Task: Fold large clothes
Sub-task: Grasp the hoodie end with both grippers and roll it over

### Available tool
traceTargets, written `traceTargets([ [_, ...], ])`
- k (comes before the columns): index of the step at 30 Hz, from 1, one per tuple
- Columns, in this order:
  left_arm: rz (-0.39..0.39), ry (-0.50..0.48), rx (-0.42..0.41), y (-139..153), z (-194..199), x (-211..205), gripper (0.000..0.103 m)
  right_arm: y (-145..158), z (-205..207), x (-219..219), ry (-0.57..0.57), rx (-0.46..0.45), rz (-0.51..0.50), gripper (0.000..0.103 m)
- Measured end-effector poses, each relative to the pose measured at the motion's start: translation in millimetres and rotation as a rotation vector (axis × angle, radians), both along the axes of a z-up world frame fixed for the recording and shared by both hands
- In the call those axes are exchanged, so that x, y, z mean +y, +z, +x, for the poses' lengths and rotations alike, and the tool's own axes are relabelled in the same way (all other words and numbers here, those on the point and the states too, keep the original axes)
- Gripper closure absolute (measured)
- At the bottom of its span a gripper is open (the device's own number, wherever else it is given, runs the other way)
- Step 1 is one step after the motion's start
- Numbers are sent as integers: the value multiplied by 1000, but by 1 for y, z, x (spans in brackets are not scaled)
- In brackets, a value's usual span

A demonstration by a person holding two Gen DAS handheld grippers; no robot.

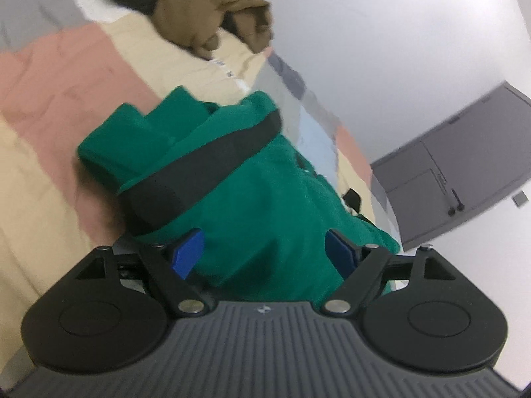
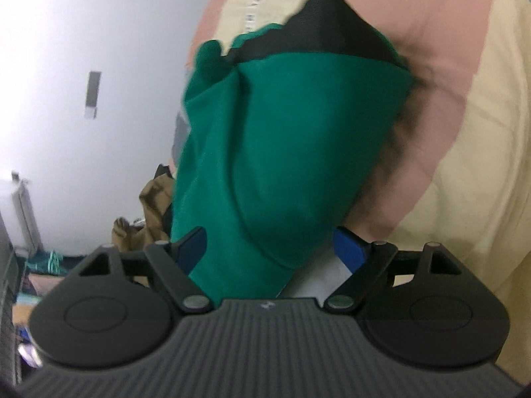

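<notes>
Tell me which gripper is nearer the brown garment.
Left, probably. The brown garment lies ahead of the left gripper, beyond the green garment. From the right gripper it only peeks out beside the green cloth.

**Clearance around the folded green garment on the bed**

Left wrist view: the green garment (image 1: 252, 179) fills the gap between the open blue fingers (image 1: 187, 252) of the left gripper (image 1: 264, 252), leaving no free passage straight ahead. To the left of it, the patchwork bedspread (image 1: 66, 99) lies bare and passable. Beyond it, a brown garment (image 1: 212, 10) heaps across the far end of the bed. To the right, past the bed edge, the space is open up to a grey cabinet (image 1: 464, 165) against the wall.

Right wrist view: the same garment blocks the spread jaws of the right gripper (image 2: 270, 252). Bedspread to the right is bare. Left of the bed, clutter (image 2: 43, 262) sits low.
</notes>
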State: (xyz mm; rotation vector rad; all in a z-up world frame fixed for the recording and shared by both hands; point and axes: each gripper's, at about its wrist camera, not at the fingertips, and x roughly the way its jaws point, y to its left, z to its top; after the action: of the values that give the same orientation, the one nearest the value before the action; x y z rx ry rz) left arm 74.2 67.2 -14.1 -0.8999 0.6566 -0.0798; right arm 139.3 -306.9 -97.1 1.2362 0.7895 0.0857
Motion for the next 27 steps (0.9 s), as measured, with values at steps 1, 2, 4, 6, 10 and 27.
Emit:
traceTargets([
  [1, -8, 1, 9, -3, 2, 2, 20, -4, 2, 0, -7, 17, 6, 17],
  [2, -19, 3, 18, -7, 5, 3, 20, -8, 4, -1, -17, 32, 14, 17],
  [4, -47, 9, 35, -13, 9, 7, 19, -17, 9, -5, -41, 57, 45, 17],
  [6, -86, 23, 46, -18, 10, 10, 19, -23, 14, -11, -57, 55, 79, 17],
  [10, -134, 34, 63, -20, 7, 14, 18, -18, 25, -23, -96, 22, 89, 17],
  [27, -507, 82, 154, -80, 28, 34, 16, -8, 27, -31, -75, -89, 108, 17],
])
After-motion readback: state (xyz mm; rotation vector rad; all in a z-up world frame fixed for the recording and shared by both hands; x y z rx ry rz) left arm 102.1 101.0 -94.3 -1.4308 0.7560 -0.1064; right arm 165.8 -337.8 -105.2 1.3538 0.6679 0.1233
